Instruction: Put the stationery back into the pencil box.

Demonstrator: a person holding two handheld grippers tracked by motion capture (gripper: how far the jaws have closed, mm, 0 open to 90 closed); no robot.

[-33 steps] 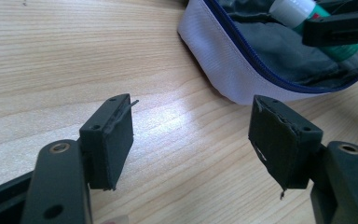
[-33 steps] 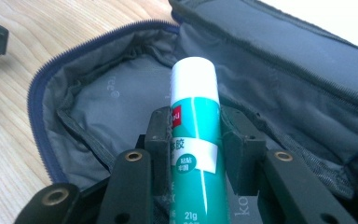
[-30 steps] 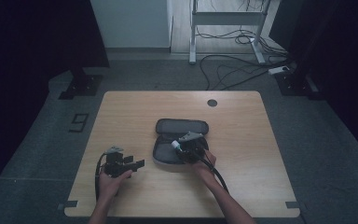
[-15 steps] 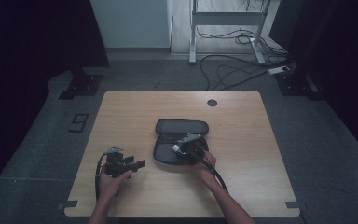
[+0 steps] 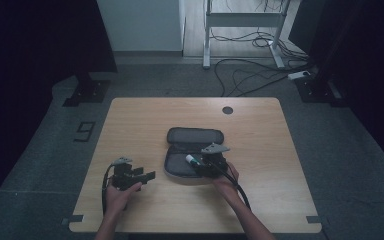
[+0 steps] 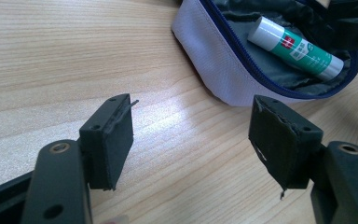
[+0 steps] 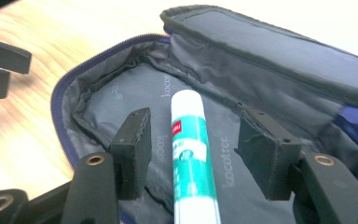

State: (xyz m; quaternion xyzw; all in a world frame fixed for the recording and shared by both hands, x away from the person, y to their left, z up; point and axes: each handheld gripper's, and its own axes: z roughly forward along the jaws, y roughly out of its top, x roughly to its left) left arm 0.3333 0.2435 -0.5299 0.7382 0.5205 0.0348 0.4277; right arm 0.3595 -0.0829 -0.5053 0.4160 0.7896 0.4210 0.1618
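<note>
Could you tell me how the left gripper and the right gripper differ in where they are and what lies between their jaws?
The left gripper sits over bare wooden table, beside the open grey zip-up fabric case; the right gripper reaches over that case's lining. Nothing lies between the left gripper's jaws, while the white and green glue stick lies between the right gripper's jaws, untouched on either side. Both are black, hand-held and open.
</note>
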